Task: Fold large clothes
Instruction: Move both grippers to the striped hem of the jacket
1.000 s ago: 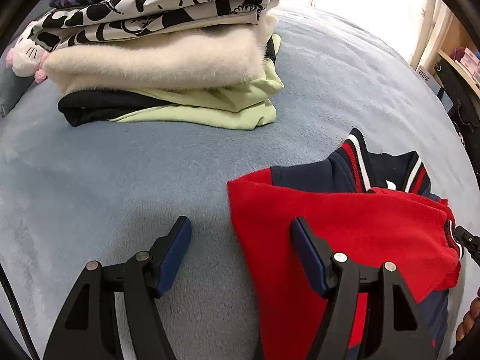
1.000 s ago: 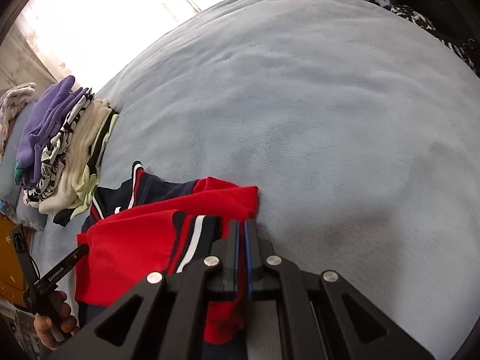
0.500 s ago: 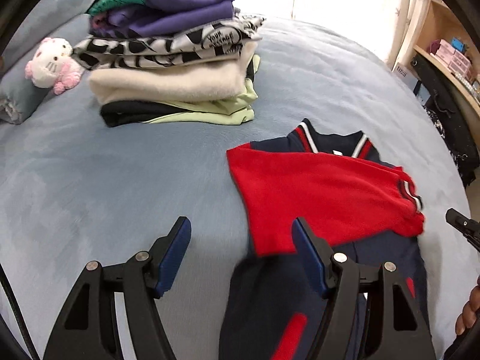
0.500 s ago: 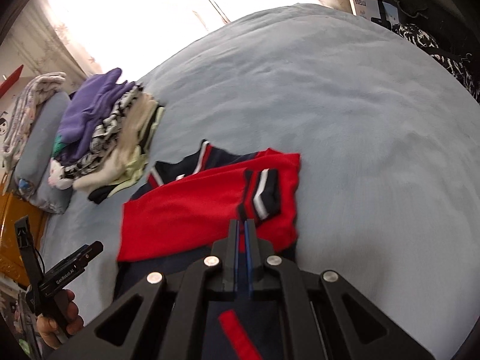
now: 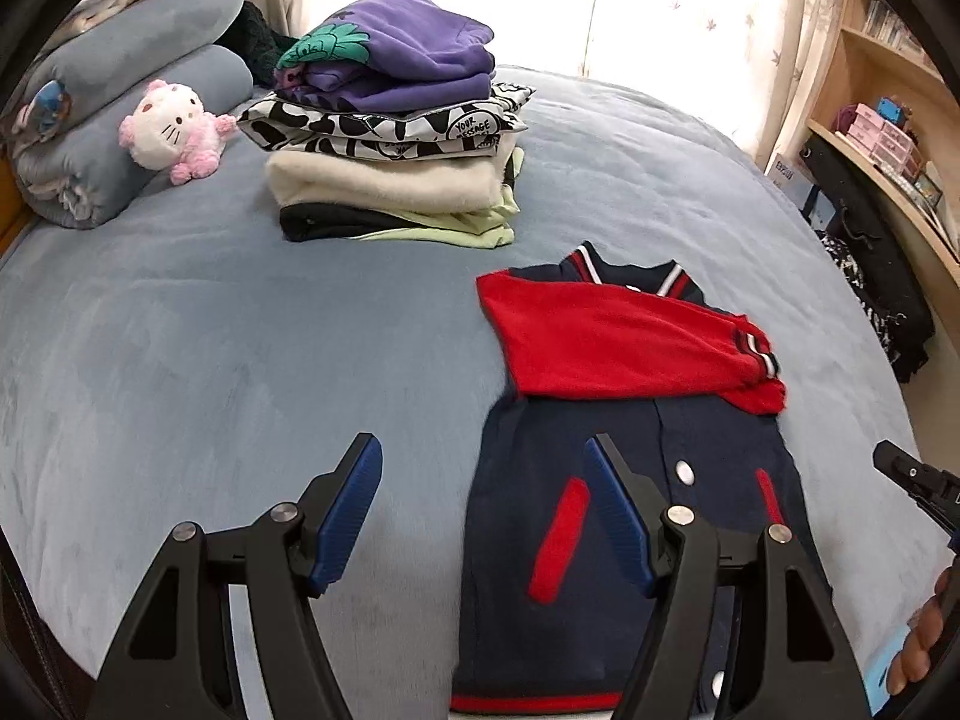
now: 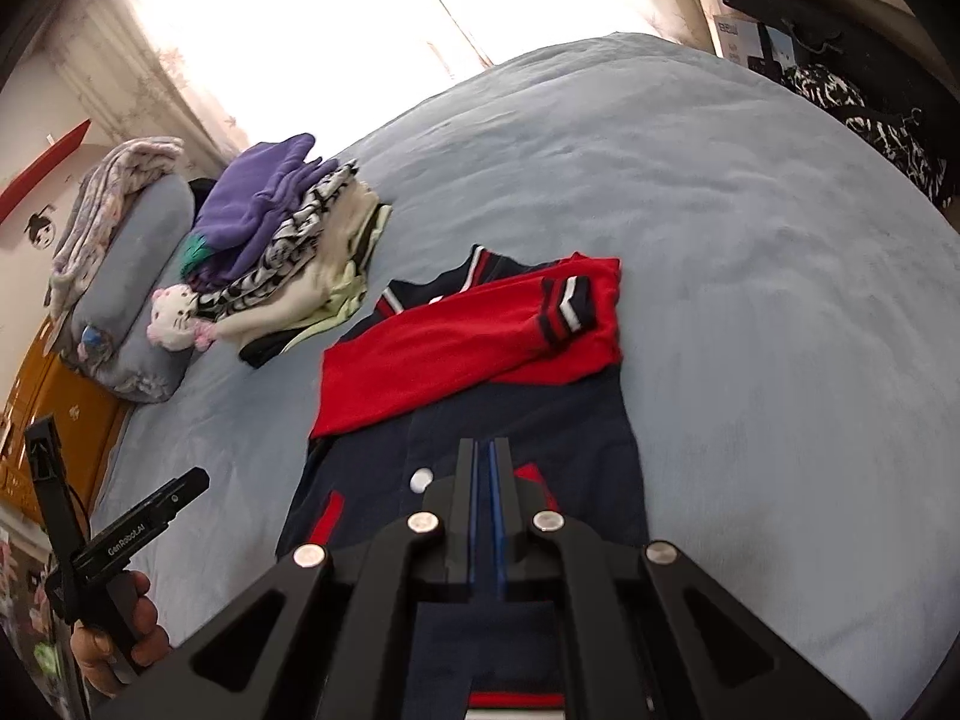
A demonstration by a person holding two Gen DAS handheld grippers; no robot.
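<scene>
With the left gripper (image 5: 483, 507) gaping empty and the right gripper (image 6: 485, 480) pinched shut on nothing, the loosely crossed red sleeves (image 5: 606, 339) of the navy-and-red button-front varsity jacket (image 5: 636, 546) may slide apart when its hem gets lifted.

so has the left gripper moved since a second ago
Yes. The left gripper has pulled up and back from the folded pile, which now sits farther off and smaller; its fingers are open and empty.

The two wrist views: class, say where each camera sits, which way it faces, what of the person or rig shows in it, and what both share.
Left wrist view: sits on the left claw, looking down across the bed at the jacket; its open fingers and part of the other hand show.
Right wrist view: sits on the right claw, shut and empty, above the jacket's lower front; the hand holding the left claw shows.
Shared: jacket, folded stack, plush toy.
</scene>
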